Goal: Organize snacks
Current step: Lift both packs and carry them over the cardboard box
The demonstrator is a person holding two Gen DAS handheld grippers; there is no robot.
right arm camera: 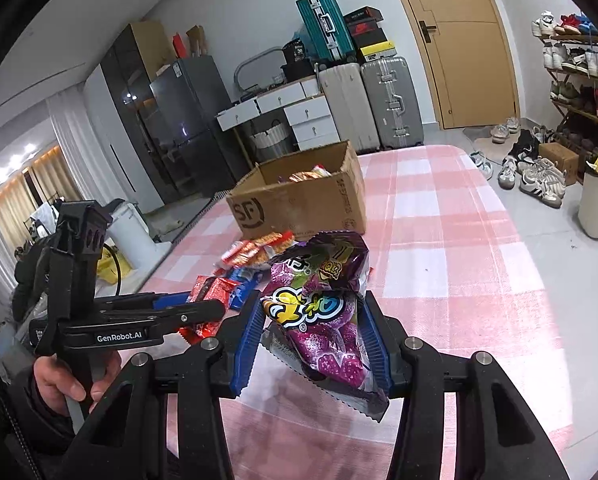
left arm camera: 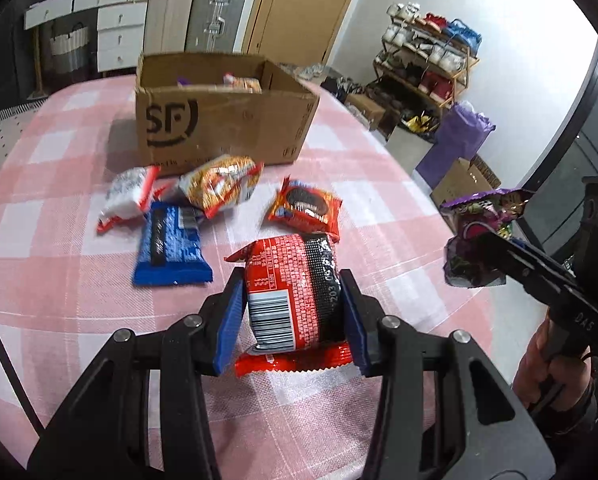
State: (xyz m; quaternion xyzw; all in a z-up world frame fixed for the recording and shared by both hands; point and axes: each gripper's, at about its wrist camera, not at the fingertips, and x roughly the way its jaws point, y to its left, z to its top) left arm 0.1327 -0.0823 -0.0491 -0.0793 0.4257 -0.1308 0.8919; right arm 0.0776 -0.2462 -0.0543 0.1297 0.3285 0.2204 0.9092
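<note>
Here, the left gripper is clamped on a red snack packet, its blue pads pressing both sides of the wrapper, barcode face up, above a pink-and-white checked tablecloth. Beside it, the right gripper is closed on a purple candy bag, held clear of the cloth with its crimped lower edge hanging free; in the left wrist view the same bag appears at the right edge, pinched by the black tool. A person's hand grips the left tool's handle.

Just beyond the red packet, four more snacks lie loose on the cloth: a blue packet, an orange cookie packet, an orange-and-white noodle-style packet and a white-and-red packet.

Behind them stands an open cardboard box printed "SF", with a few packets already inside.

Farther back, suitcases, white drawers, a wooden door and a shoe rack line the room.
</note>
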